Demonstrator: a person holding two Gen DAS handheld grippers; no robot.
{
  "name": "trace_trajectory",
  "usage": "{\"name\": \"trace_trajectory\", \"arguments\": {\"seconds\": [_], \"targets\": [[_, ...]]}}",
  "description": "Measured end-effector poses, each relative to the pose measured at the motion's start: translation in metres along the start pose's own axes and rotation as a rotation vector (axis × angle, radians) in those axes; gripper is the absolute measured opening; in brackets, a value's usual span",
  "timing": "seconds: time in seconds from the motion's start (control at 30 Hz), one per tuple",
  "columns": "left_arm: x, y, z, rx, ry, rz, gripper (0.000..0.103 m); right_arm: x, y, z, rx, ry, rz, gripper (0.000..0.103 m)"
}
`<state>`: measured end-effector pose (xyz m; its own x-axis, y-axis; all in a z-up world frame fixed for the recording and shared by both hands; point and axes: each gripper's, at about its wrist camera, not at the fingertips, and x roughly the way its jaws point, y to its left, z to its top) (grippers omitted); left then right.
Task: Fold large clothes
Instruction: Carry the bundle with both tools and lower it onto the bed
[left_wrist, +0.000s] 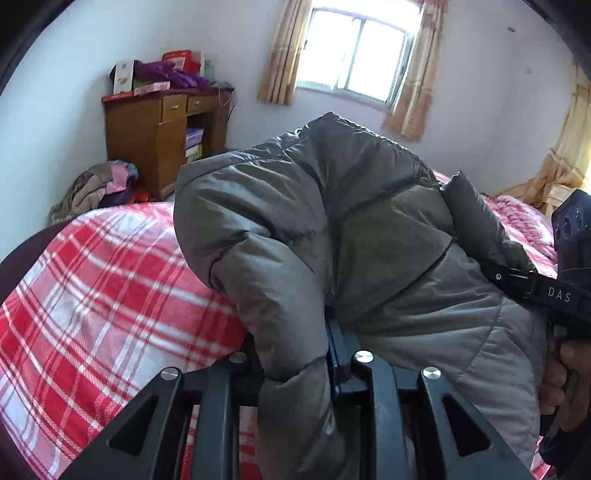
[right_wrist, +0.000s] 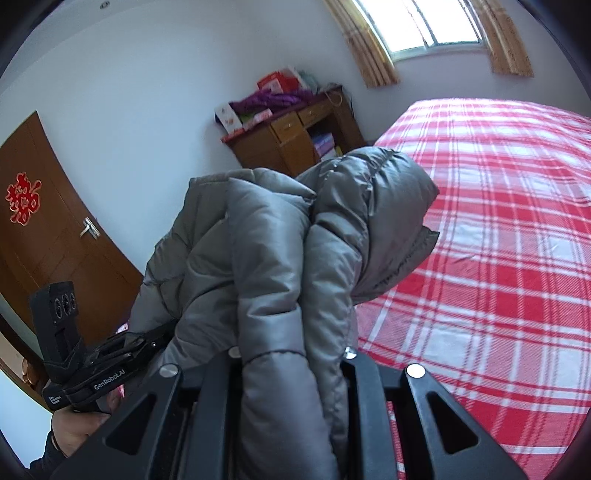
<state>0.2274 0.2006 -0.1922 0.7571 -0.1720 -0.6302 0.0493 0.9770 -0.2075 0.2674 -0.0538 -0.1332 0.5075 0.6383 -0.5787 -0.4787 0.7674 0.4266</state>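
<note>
White letters "DAS" are showing on the black arm of the right gripper as it is reaching in from the right edge of the left wrist view. In the right wrist view, the left gripper is showing "GenRobot.AI" in white along its black body, with a smaller two-line white label beside it that is too small to read. A red double-happiness paper character is hanging on the brown wooden door.
</note>
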Motion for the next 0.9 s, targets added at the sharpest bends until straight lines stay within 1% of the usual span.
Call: {"name": "trace_trajectory", "arguments": {"seconds": [0.17,0.27,0.33,0.37,0.4,0.43,0.47,0.5,0.67,0.87,0.9], "targets": [[0.010,0.013,-0.011,-0.030,0.025,0.006,0.027,0.025,-0.004,-0.008,0.018,0.048,-0.013,0.019],[0.010,0.015,-0.013,-0.033,0.022,0.020,0.033,0.031,-0.003,-0.013,0.020,0.064,-0.022,0.019],[0.011,0.013,-0.014,-0.028,0.021,0.040,0.041,0.036,-0.005,-0.014,0.028,0.073,-0.028,0.020],[0.011,0.012,-0.015,-0.026,0.021,0.053,0.047,0.038,-0.006,-0.015,0.032,0.078,-0.031,0.020],[0.012,0.012,-0.015,-0.025,0.022,0.066,0.056,0.039,-0.007,-0.015,0.035,0.083,-0.035,0.020],[0.013,0.012,-0.016,-0.026,0.026,0.088,0.062,0.041,-0.008,-0.016,0.039,0.087,-0.039,0.021],[0.014,0.012,-0.016,-0.032,0.025,0.116,0.075,0.043,-0.010,-0.017,0.043,0.092,-0.041,0.021],[0.014,0.013,-0.016,-0.039,0.020,0.137,0.079,0.045,-0.011,-0.017,0.043,0.096,-0.045,0.022],[0.020,0.021,-0.020,-0.076,0.026,0.126,0.084,0.052,-0.015,-0.023,0.044,0.108,-0.072,0.027],[0.026,0.024,-0.022,-0.099,0.035,0.138,0.092,0.058,-0.021,-0.031,0.055,0.119,-0.079,0.034],[0.027,0.024,-0.021,-0.100,0.037,0.144,0.094,0.059,-0.022,-0.031,0.056,0.119,-0.082,0.036]]}}
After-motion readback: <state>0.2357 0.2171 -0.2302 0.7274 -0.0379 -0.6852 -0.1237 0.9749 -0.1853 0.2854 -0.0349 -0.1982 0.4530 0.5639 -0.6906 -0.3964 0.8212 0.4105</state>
